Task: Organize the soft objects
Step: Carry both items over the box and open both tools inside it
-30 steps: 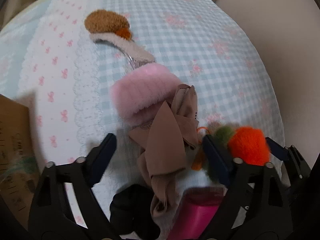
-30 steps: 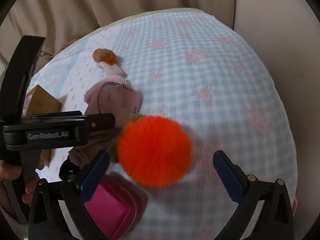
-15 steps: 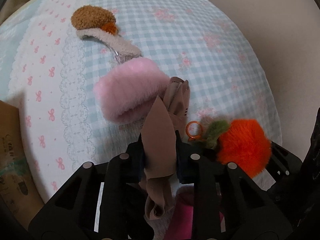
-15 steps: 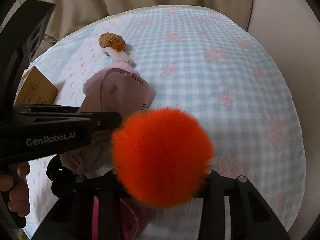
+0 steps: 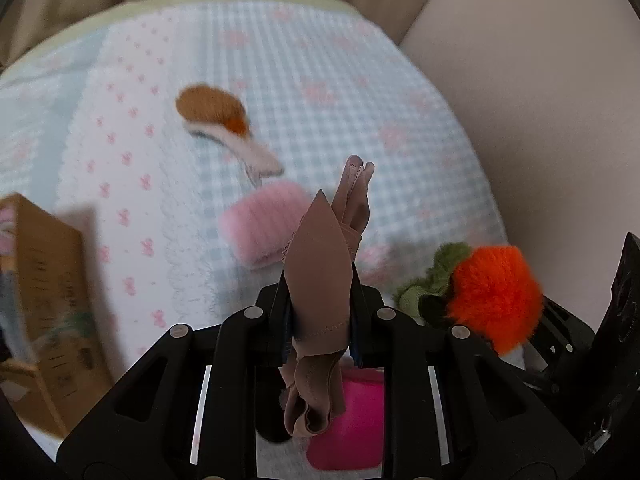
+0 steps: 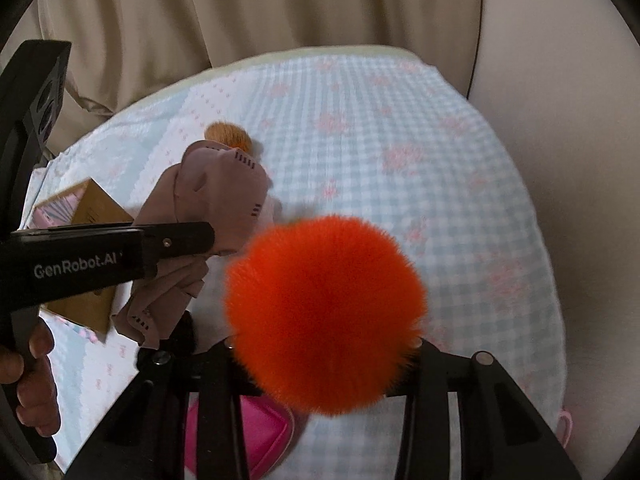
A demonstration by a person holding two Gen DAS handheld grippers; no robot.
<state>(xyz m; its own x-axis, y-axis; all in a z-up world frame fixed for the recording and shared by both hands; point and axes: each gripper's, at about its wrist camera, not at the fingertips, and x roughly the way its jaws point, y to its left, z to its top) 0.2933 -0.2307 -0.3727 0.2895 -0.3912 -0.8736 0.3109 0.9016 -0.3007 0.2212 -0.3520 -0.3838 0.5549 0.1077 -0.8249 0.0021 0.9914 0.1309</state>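
My left gripper (image 5: pixel 320 332) was clamped tight on a beige stocking-like cloth (image 5: pixel 320 264), a thin, smooth, limp piece with a stitched hem. It rose to a point above the jaws and hung in folds below them, held up off the bed (image 5: pixel 320 60). From the right wrist camera the same cloth (image 6: pixel 224 204) looked bunched, with short dark dashes along its seams.

My right gripper (image 6: pixel 320 344) was closed around an orange pompom (image 6: pixel 324 312), round and densely furry, filling the gap between the fingers. In the left view the pompom (image 5: pixel 496 296) carried a fuzzy green leaf tuft (image 5: pixel 432 276) on its left side and hung clear of the cover, near the bed's right edge.

The bed wore a soft blue-and-white checked cover with pink flowers and a lace strip. On it, about mid-bed, lay a fluffy pink cuff-shaped piece (image 5: pixel 260 228), and beyond it a curly brown plush with a cream strip (image 5: pixel 216 114). A cardboard box (image 5: pixel 48 292) sat at the left edge, and a glossy magenta item (image 5: pixel 348 428) lay beneath my grippers.
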